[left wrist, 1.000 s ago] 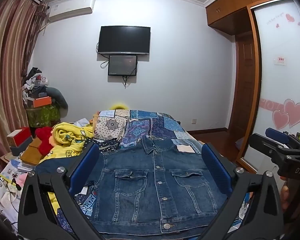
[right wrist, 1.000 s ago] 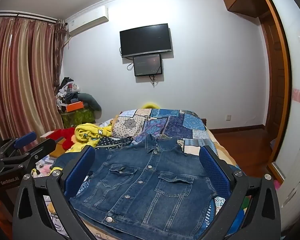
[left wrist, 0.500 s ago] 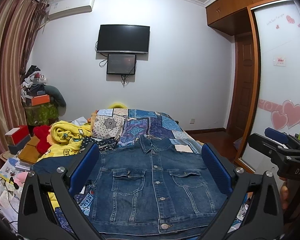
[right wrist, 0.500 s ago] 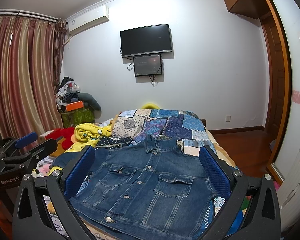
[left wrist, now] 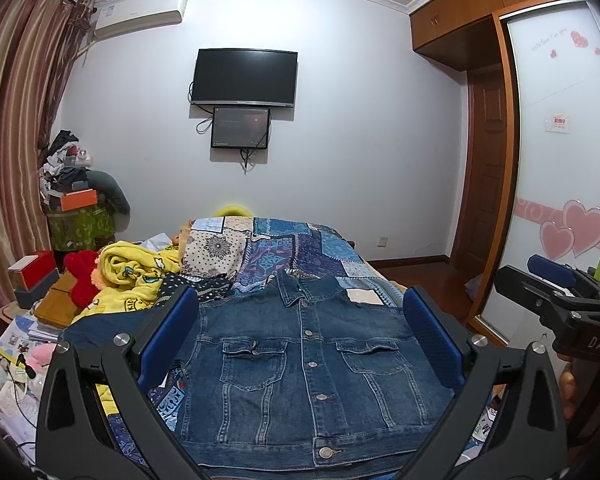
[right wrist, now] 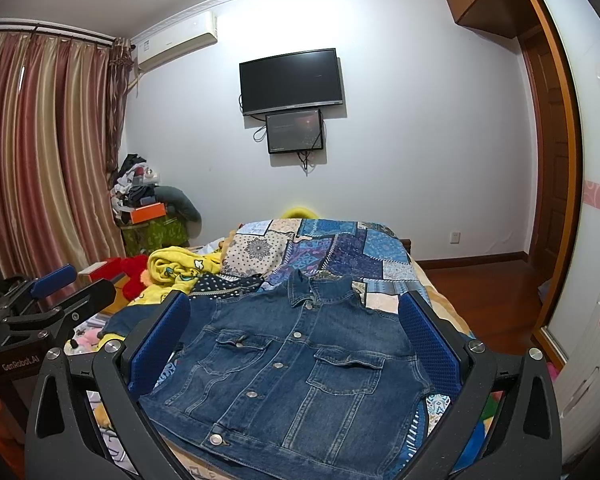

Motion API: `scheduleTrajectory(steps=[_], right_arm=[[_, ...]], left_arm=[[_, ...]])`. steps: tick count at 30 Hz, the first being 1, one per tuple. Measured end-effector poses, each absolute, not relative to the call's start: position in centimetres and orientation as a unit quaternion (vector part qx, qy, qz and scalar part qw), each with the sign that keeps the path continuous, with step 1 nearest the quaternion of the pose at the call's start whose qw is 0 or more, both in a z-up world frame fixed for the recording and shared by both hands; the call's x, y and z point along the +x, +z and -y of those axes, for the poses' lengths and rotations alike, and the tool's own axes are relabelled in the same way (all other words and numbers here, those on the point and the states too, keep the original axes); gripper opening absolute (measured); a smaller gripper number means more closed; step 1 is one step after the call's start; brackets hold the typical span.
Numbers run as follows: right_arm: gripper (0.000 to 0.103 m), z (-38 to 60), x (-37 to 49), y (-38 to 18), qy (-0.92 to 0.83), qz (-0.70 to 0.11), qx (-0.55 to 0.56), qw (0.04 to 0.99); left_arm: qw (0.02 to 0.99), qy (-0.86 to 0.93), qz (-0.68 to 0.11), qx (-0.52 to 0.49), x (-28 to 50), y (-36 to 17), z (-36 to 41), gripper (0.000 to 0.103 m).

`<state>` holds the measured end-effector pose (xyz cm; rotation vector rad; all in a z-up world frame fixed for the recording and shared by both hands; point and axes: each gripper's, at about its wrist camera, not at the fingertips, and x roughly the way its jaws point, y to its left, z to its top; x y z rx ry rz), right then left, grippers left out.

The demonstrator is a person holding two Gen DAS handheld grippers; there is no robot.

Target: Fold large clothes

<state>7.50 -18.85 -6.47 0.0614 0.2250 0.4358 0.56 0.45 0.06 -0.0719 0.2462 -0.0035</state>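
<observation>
Your denim jacket lies face up and buttoned on the patchwork quilt, collar toward twelve o'clock, hem nearest you, just as it lay a second ago; only your viewpoint has drifted a touch, so the jacket sits slightly lower in both wrist views. One sleeve seems to trail off toward nine o'clock, though the fisheye edge makes that hard to confirm. Your left gripper hangs above the jacket with its blue pads spread wide and nothing between them, and your right gripper is likewise spread and empty over the cloth. At ten o'clock a yellow blanket is bunched beside a red plush toy. Beyond the bed, at twelve, a dark television hangs on the white wall above a smaller screen; striped curtains fall at nine, and a wooden wardrobe stands at two.
</observation>
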Motion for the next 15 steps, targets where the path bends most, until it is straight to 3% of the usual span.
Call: scheduleTrajectory(steps=[15], right_arm=[[0.103,19.25,7.71,-6.51,0.214,-0.115,0.034,0.969]], left_arm=[[0.991,-0.004,-0.125,-0.039,0.57,0.06,-0.27,0.103]])
